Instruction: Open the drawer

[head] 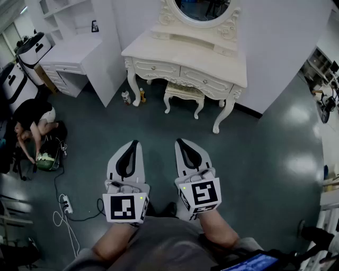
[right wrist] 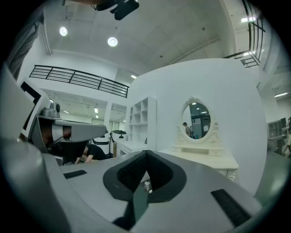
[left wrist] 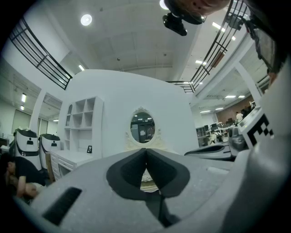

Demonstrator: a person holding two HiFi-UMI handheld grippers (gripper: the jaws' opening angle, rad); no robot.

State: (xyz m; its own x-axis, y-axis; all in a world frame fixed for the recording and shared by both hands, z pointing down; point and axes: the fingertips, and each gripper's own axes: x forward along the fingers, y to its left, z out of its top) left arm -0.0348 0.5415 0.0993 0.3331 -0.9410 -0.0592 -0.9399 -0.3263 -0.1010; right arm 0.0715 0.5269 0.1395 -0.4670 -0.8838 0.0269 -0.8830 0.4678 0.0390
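Observation:
A cream dressing table (head: 185,55) with an oval mirror (head: 203,9) stands against the far wall. Two drawers, one on the left (head: 155,68) and one on the right (head: 205,80), sit shut in its front. My left gripper (head: 135,142) and right gripper (head: 179,141) hover side by side over the floor, well short of the table. Both point level toward it. Each is shut with nothing between its jaws. In the left gripper view the left gripper (left wrist: 146,150) lines up below the mirror (left wrist: 142,127). From the right gripper (right wrist: 146,152) the table (right wrist: 204,157) lies ahead to the right.
A matching stool (head: 184,92) is tucked under the table. Two small bottles (head: 127,97) stand on the floor by its left leg. A white desk (head: 74,53) with shelves is at the left. A person (head: 34,119) crouches at far left, near a power strip (head: 66,204) with cables.

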